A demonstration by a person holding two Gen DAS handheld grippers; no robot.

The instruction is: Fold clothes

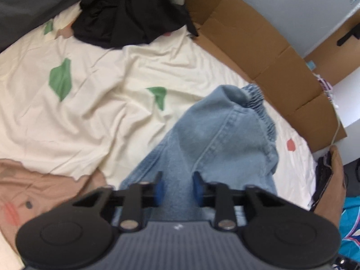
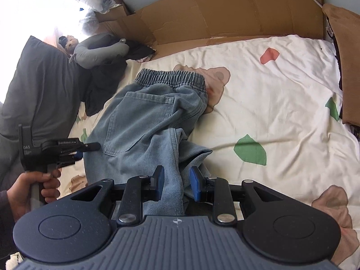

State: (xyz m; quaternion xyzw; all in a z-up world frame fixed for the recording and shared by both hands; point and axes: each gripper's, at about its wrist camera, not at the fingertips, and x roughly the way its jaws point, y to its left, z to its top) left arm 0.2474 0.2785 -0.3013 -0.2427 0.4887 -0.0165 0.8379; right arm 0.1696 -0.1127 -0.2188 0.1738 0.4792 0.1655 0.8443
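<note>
Light blue jeans (image 1: 225, 139) with an elastic waistband lie crumpled on the cream bed sheet (image 1: 90, 103). In the left wrist view my left gripper (image 1: 178, 186) is shut on a fold of the denim, which fills the gap between the blue pads. The right wrist view shows the jeans (image 2: 139, 117) back pocket up, waistband at the far end. My right gripper (image 2: 176, 180) is shut on a raised leg fold near the hem. The left gripper (image 2: 90, 146), held by a hand (image 2: 27, 191), sits at the jeans' left edge.
A black garment (image 1: 130, 11) is heaped at the far end of the bed. Flattened cardboard (image 2: 225, 11) lines the wall side. A dark grey pillow (image 2: 45, 85) and a grey neck pillow (image 2: 99, 49) lie at the left. The patterned sheet (image 2: 281, 90) stretches to the right.
</note>
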